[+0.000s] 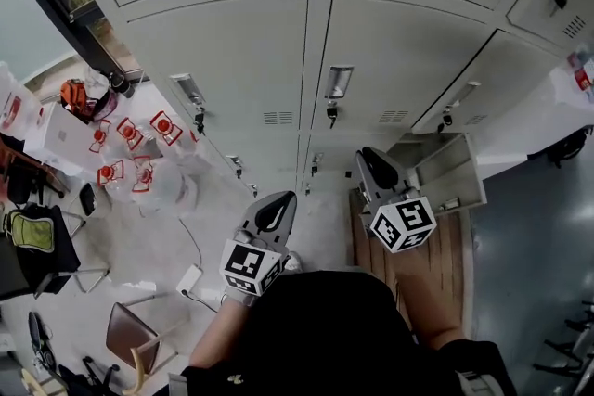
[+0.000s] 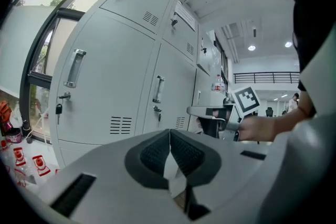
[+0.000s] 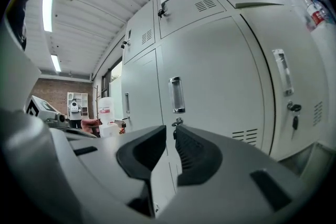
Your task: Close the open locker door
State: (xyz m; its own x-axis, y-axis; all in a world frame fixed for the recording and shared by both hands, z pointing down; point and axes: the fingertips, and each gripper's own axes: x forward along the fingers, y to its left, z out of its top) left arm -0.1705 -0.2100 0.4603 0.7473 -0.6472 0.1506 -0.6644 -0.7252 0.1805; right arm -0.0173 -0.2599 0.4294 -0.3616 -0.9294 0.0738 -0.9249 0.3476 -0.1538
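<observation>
A wall of grey lockers (image 1: 306,60) fills the head view from above. At the lower right one bottom-row locker door (image 1: 453,172) stands swung out from the row. My right gripper (image 1: 368,155) is just left of that door, apart from it, with its jaws shut on nothing. My left gripper (image 1: 284,199) hangs further left in front of closed doors, also shut and empty. In the left gripper view the pads (image 2: 157,152) meet at the tip, and the right gripper's marker cube (image 2: 245,99) shows beyond. The right gripper view faces closed doors with a handle (image 3: 176,94).
Several large water bottles with red labels (image 1: 130,148) stand on the floor at the left. Near them are bags (image 1: 28,232), a chair (image 1: 130,338) and a white charger with its cable (image 1: 190,278). A wooden board (image 1: 418,260) lies below the open door.
</observation>
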